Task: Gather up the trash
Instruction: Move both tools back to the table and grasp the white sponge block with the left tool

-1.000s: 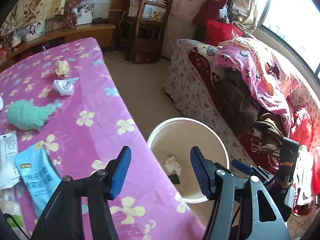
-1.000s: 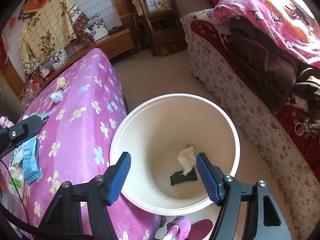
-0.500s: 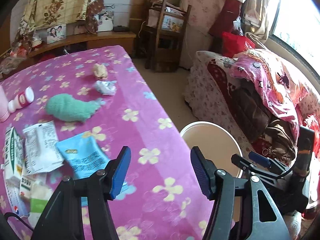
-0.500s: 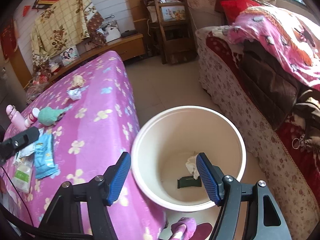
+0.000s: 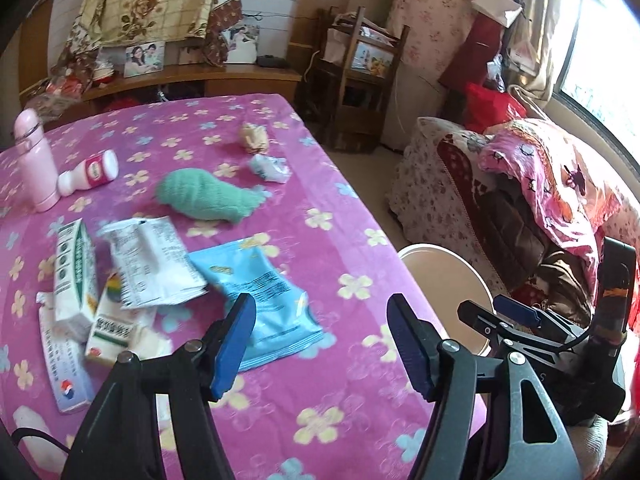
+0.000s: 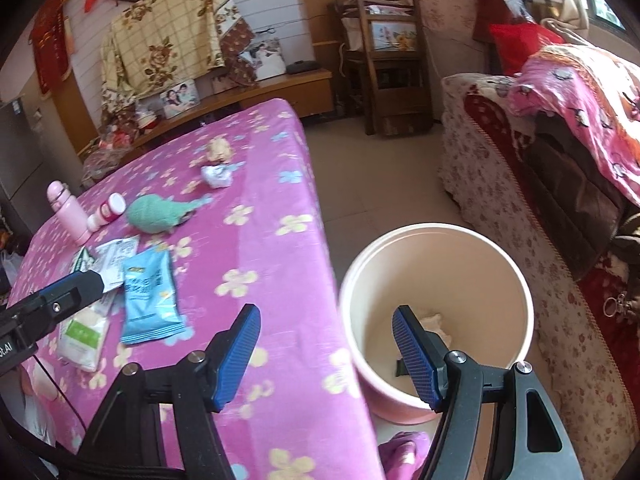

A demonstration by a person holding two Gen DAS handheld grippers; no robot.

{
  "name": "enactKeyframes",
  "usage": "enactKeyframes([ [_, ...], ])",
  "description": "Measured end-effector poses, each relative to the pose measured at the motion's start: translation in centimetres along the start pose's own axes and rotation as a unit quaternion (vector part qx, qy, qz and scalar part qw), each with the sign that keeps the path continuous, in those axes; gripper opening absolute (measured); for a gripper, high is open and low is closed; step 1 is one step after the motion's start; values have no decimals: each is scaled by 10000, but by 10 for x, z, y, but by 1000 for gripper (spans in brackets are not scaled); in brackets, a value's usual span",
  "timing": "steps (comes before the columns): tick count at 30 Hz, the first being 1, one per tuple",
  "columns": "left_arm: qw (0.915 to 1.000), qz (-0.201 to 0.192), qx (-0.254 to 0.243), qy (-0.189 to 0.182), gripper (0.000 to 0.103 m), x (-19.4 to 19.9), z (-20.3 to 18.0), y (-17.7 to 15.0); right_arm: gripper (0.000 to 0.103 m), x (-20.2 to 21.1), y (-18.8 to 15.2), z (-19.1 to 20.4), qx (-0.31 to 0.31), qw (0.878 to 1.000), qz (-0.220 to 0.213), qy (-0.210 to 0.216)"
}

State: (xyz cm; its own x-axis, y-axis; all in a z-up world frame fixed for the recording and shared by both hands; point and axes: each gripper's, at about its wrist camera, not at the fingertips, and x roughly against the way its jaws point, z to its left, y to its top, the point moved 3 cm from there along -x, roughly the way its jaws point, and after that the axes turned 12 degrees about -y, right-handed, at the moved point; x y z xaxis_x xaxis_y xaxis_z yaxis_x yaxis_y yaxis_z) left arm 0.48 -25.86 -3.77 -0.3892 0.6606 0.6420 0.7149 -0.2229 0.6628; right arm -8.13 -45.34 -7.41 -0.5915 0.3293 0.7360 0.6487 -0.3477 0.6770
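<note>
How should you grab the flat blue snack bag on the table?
The blue snack bag lies flat on the tablecloth, so pinching it mid-face would likely slip. Probably best to bring the open left tool down over the crimped short edge nearest it, which looks free of the white wrapper.

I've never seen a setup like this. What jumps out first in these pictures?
The bright pink flowered tablecloth dominates, littered with wrappers: a blue snack packet lies nearest the open left gripper. Beside the table stands a white bucket on the floor, some trash already inside, with the open right gripper above its rim.
</note>
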Motion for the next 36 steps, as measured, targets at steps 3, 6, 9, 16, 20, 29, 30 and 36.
enactKeyframes([
  [3,9999,14,79,90,69,11,12,-6,72,4,-3,18,159,9998,1,114],
  [6,9997,39,149,163,69,23,23,-12,72,7,-7,37,286,9991,47,300],
  [9,9994,41,225,241,69,39,37,-19,72,9,-11,54,442,9980,77,455],
  [16,9984,20,379,424,73,81,70,-34,72,7,-23,93,717,9941,262,773],
  [20,9966,0,534,635,74,105,95,-44,72,8,-29,112,834,9902,383,1049],
  [29,9868,1,1031,1251,75,147,157,-80,72,9,-46,159,1214,9812,546,1399],
  [30,9859,8,1054,1300,75,148,161,-83,72,9,-47,164,1254,9804,557,1415],
  [36,9794,45,1426,1432,75,148,190,-101,72,13,-53,189,1469,9748,594,1573],
])
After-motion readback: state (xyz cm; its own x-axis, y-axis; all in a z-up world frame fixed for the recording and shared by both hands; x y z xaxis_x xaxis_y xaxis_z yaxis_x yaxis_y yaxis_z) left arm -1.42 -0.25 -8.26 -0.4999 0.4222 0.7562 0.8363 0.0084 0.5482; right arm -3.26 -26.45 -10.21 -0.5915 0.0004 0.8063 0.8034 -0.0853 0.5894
